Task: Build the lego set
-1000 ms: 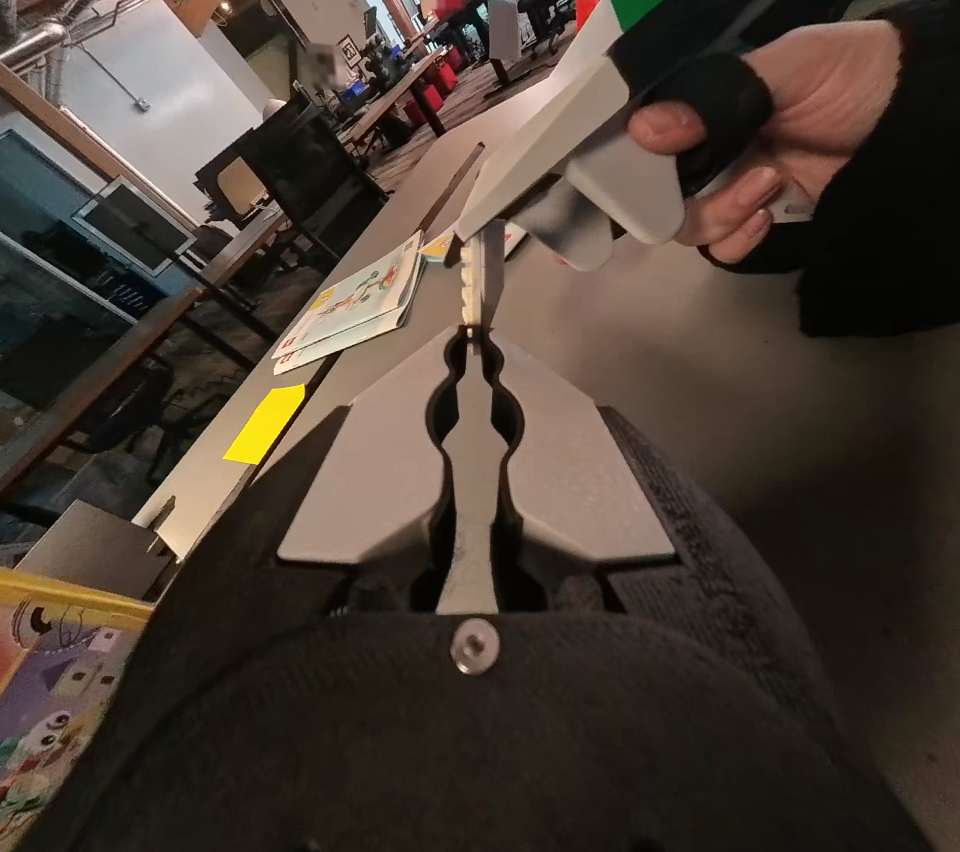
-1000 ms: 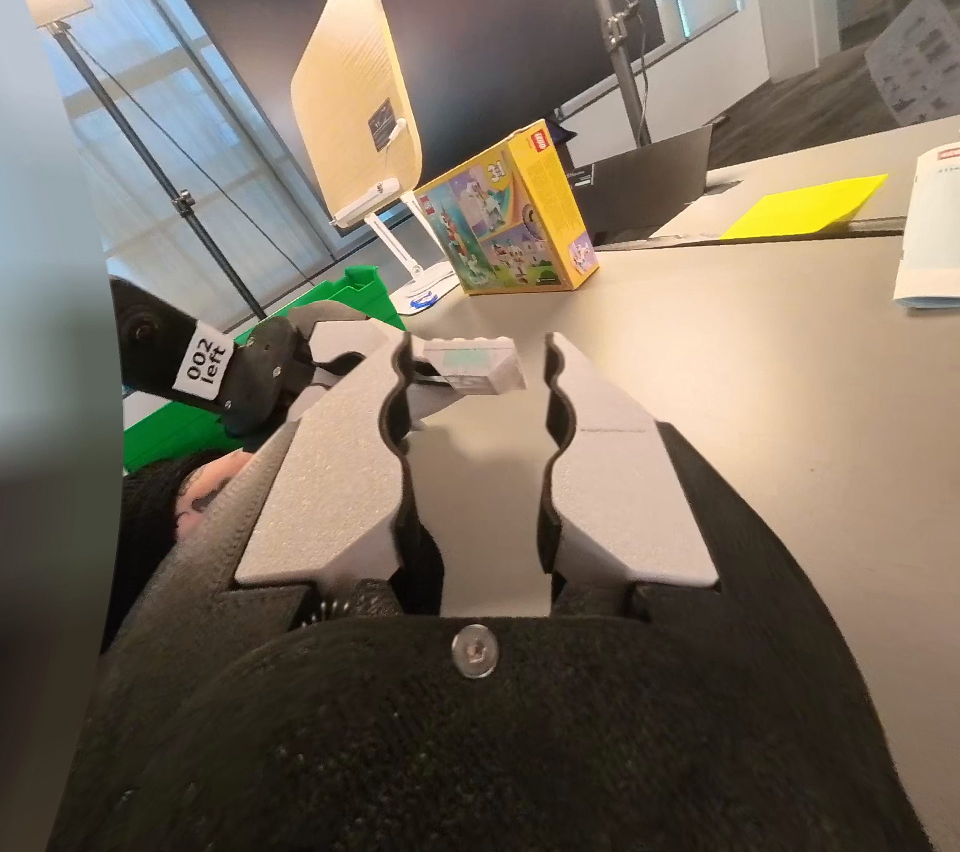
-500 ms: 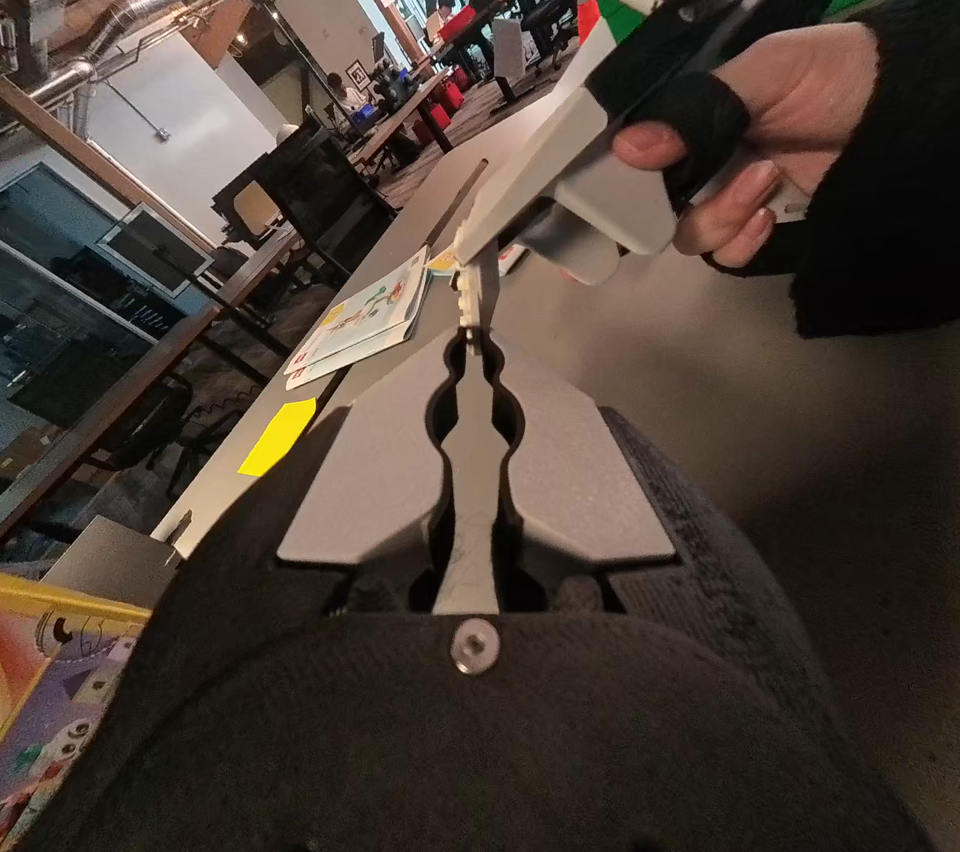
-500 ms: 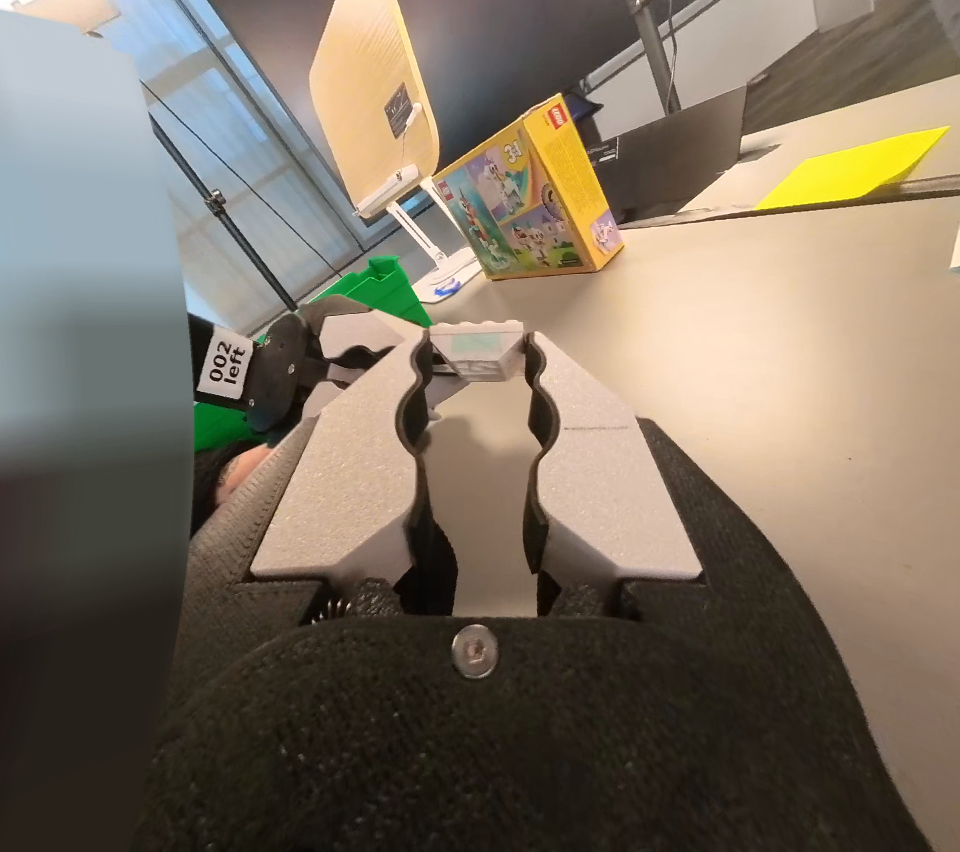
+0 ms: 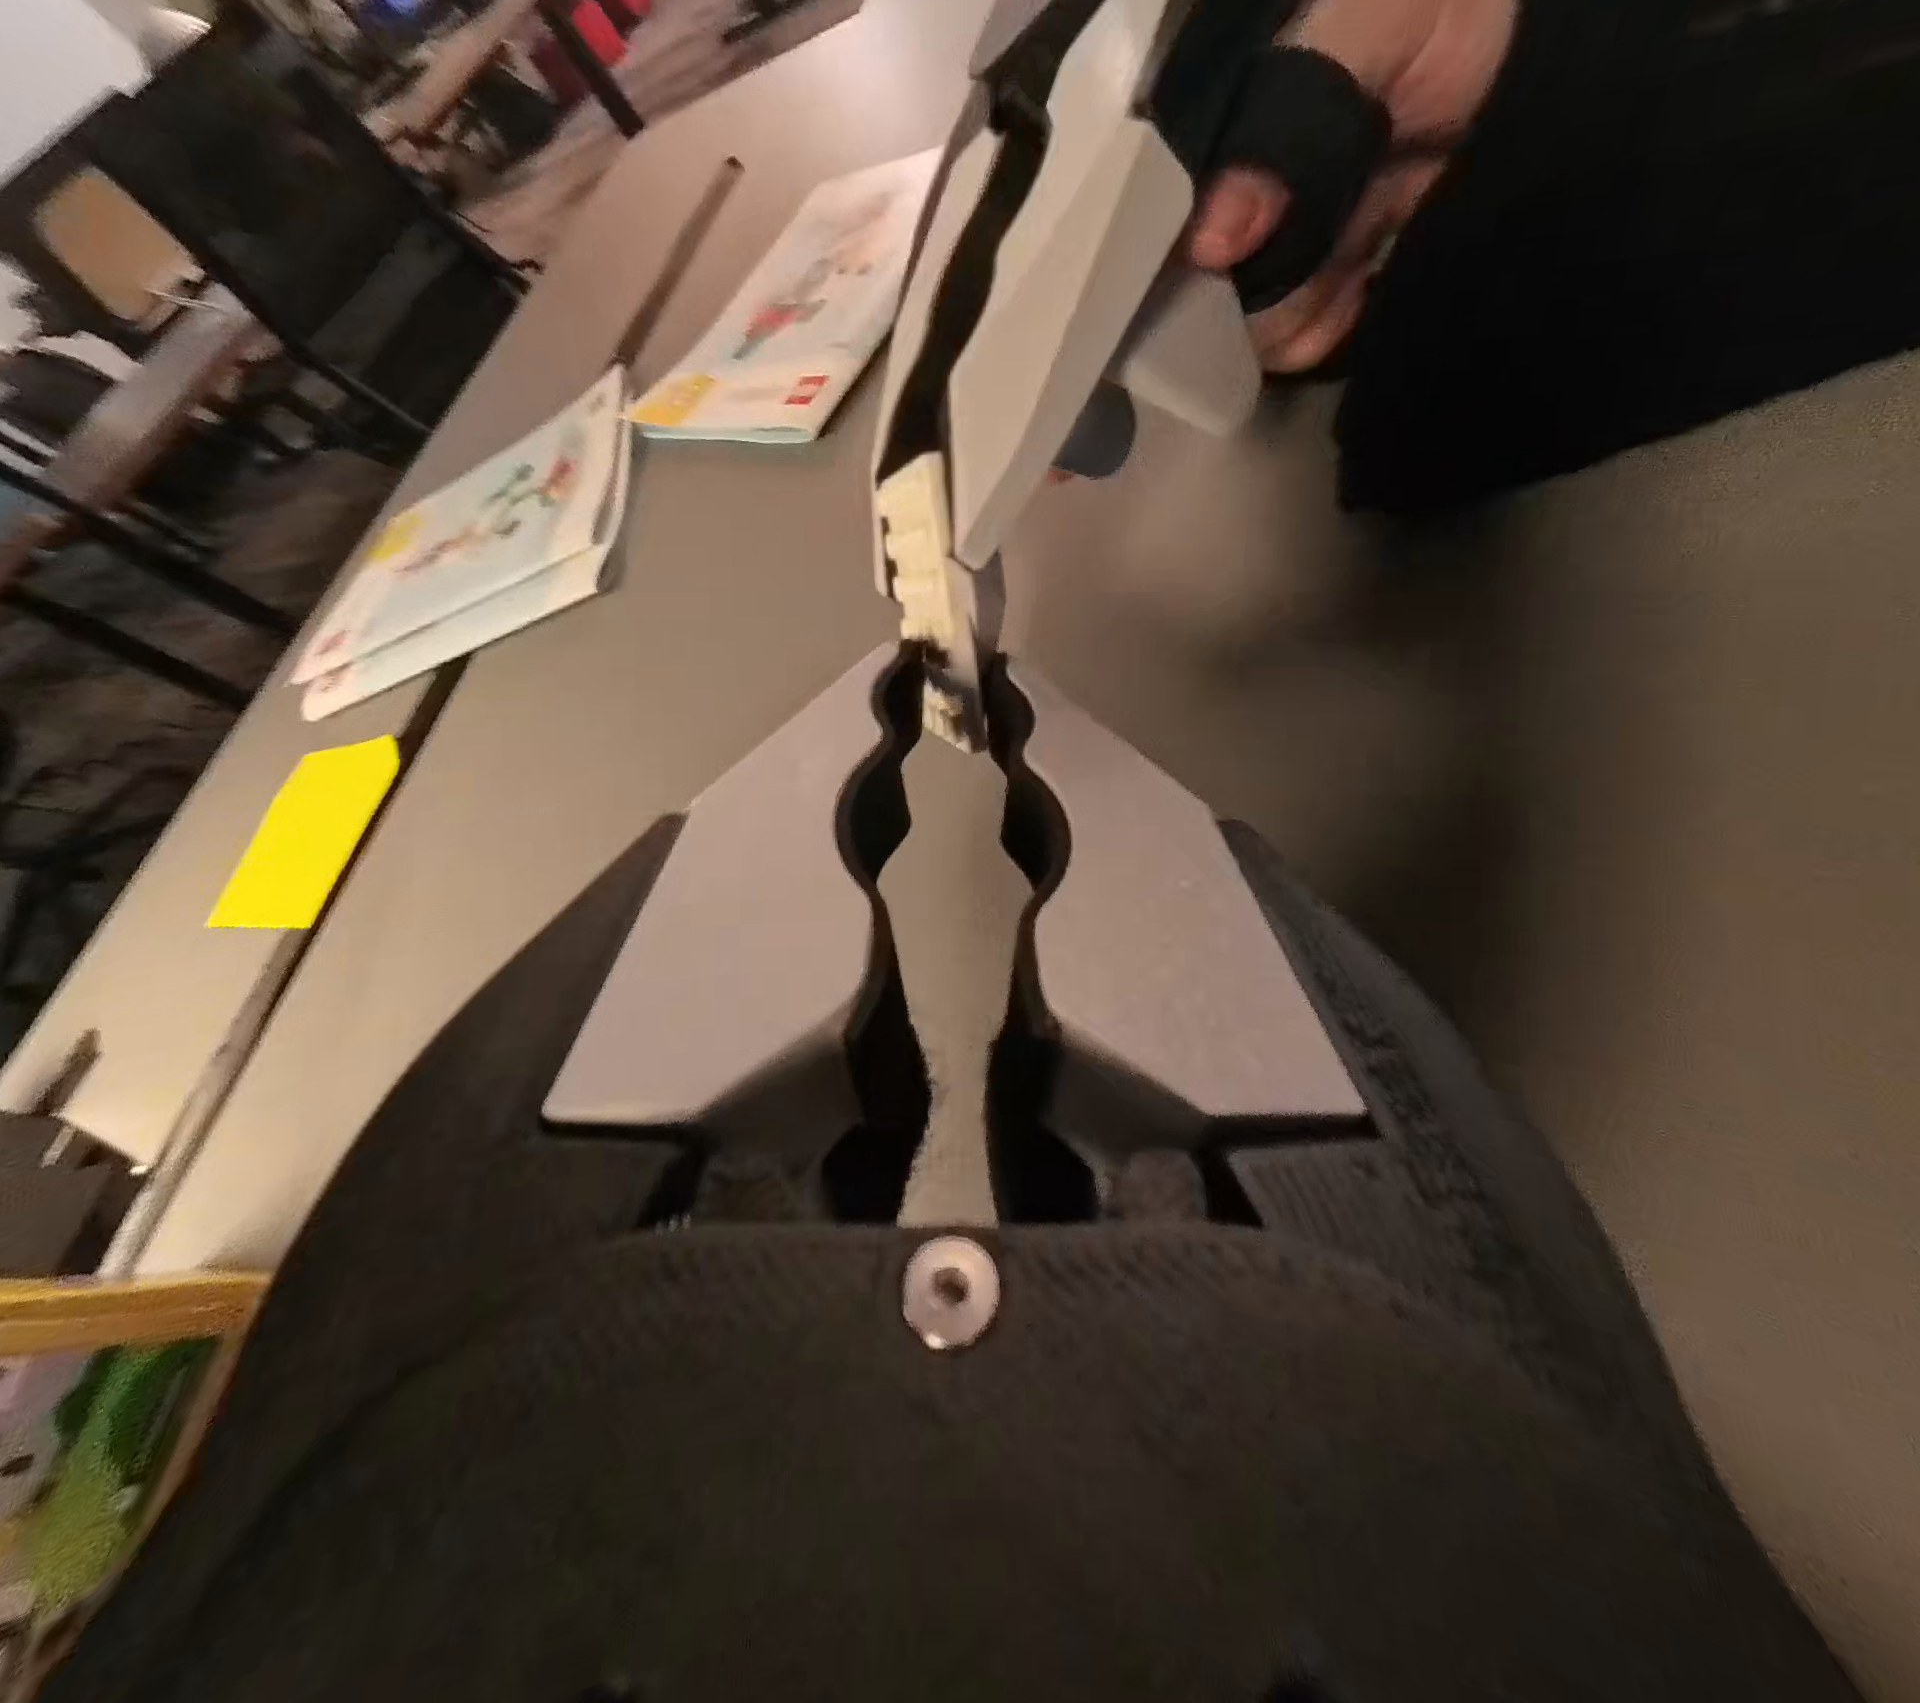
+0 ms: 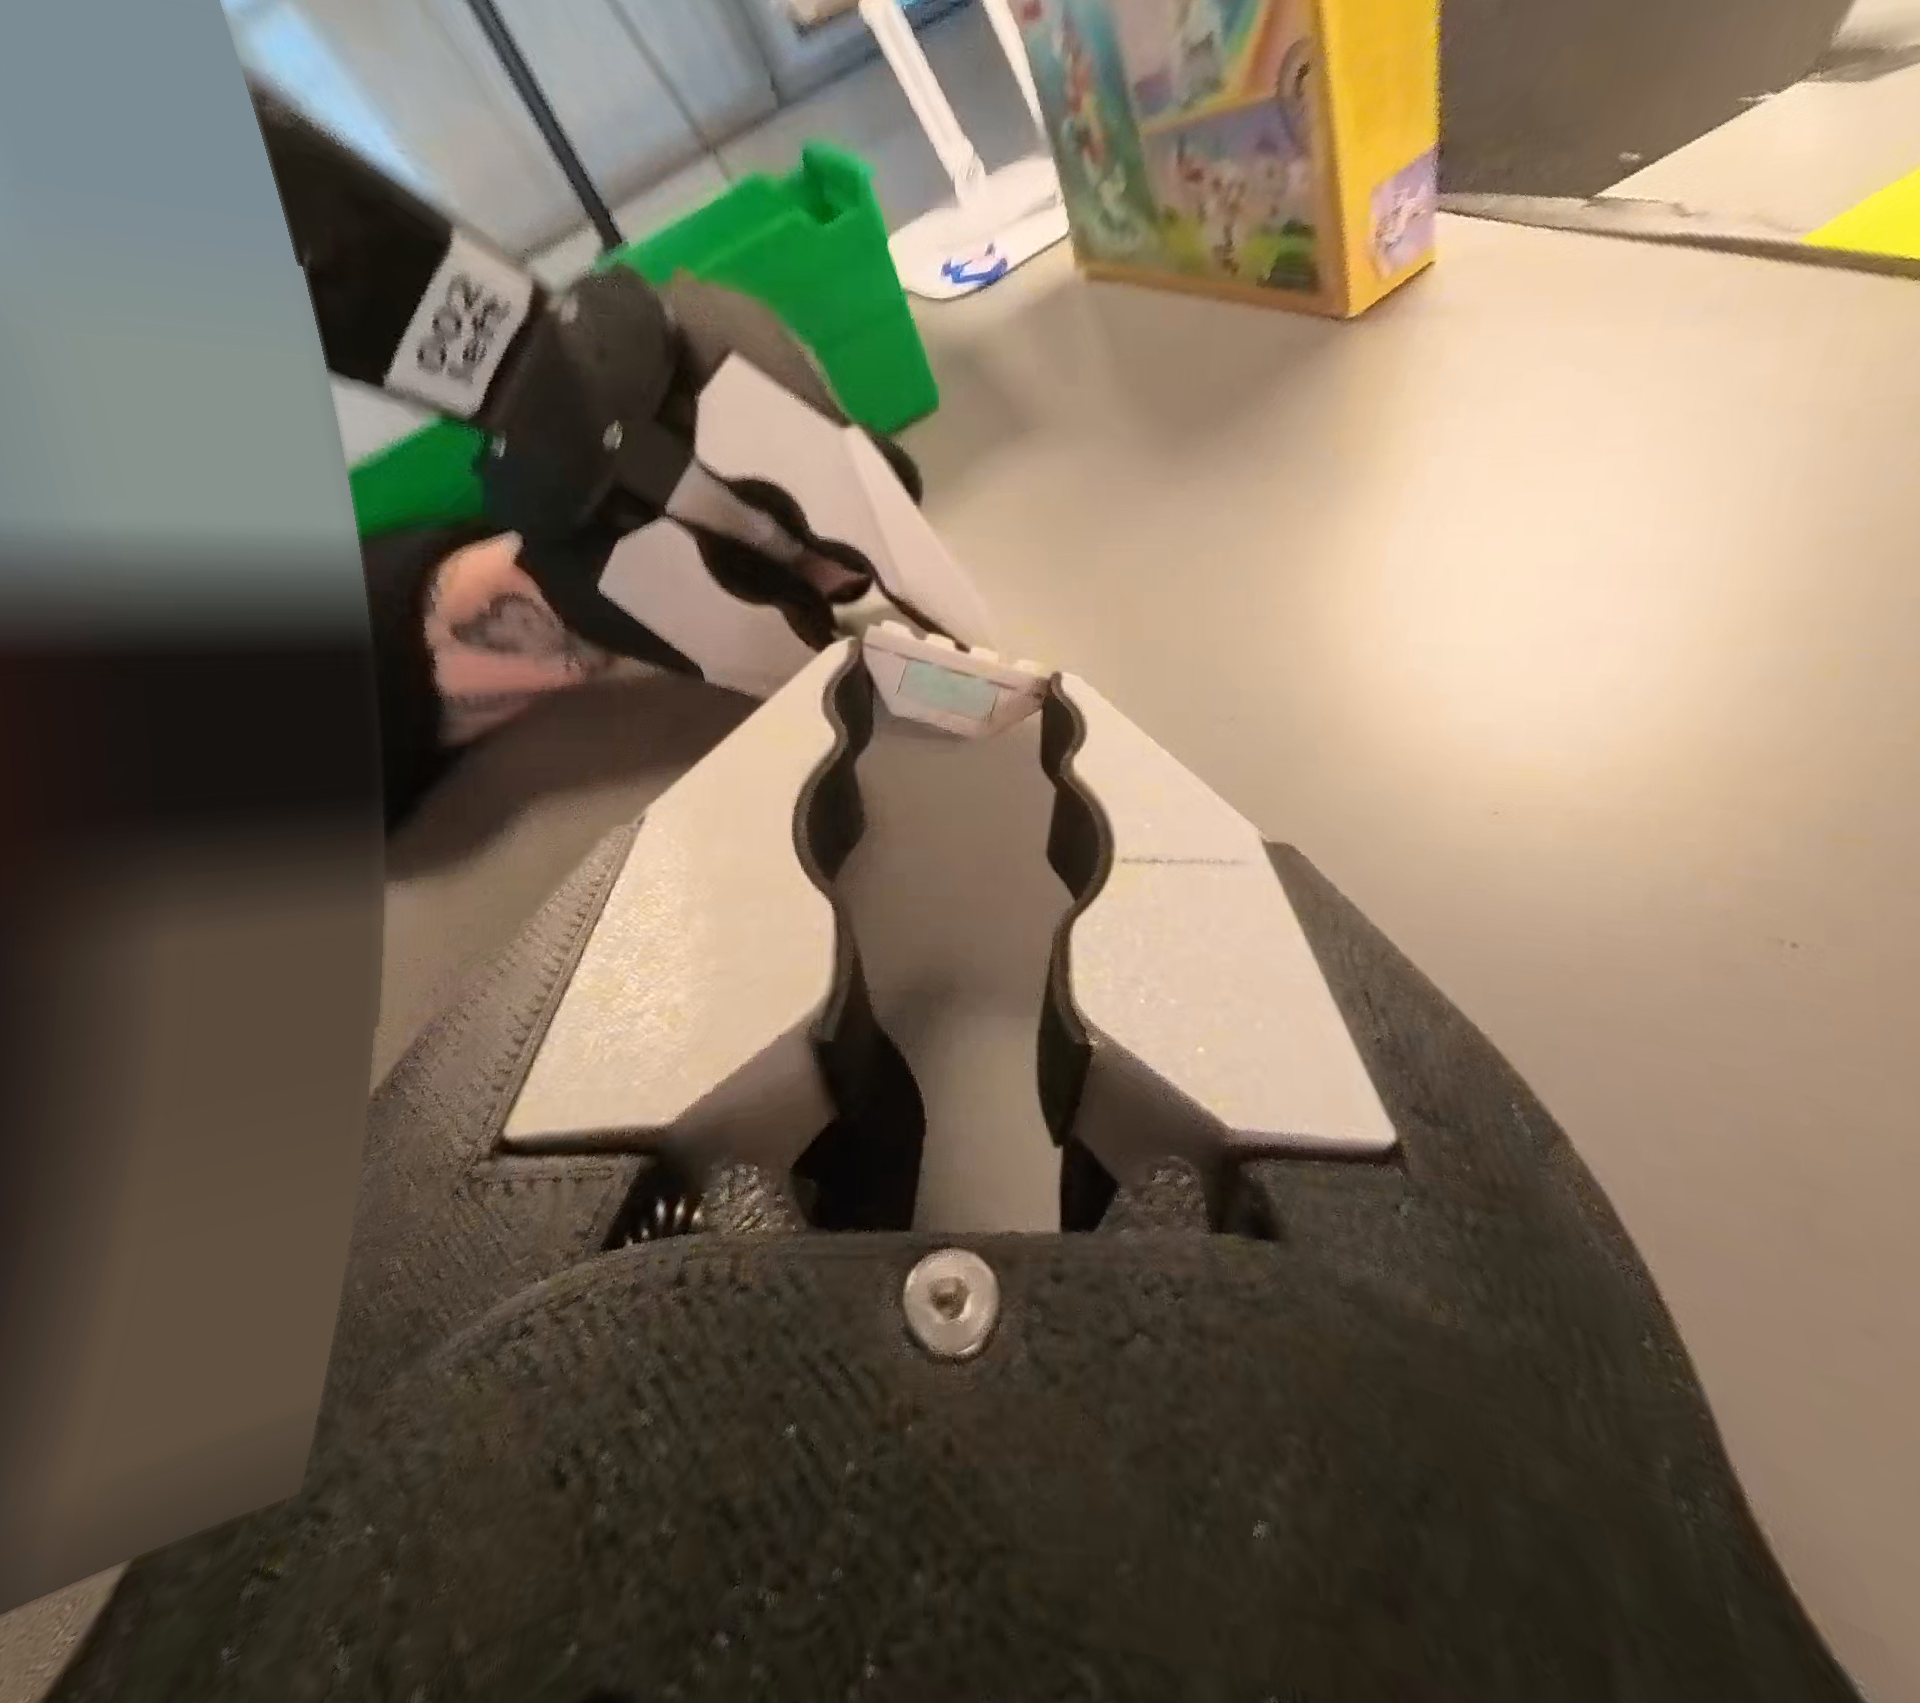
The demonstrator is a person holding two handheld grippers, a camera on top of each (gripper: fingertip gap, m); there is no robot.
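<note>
Booklets [image 5: 488, 552] show only leftward, box [image 6: 1247, 74] only rightward — both claws [image 5: 951, 697] [image 6: 951, 697] pinch one white brick [image 6: 951, 687].

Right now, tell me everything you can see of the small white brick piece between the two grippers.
The white brick piece is a small studded plastic build with a pale green panel on its near face. It hangs above the grey table, not resting on it. The right gripper pinches its two ends; the left gripper clamps its thin edge from the opposite side. Blur hides finer detail.

Grey wavy-edged fingers [image 5: 748, 926] on black textured housings (silver screw [image 6: 948, 1320]), black sleeve [image 5: 1662, 147].
</note>
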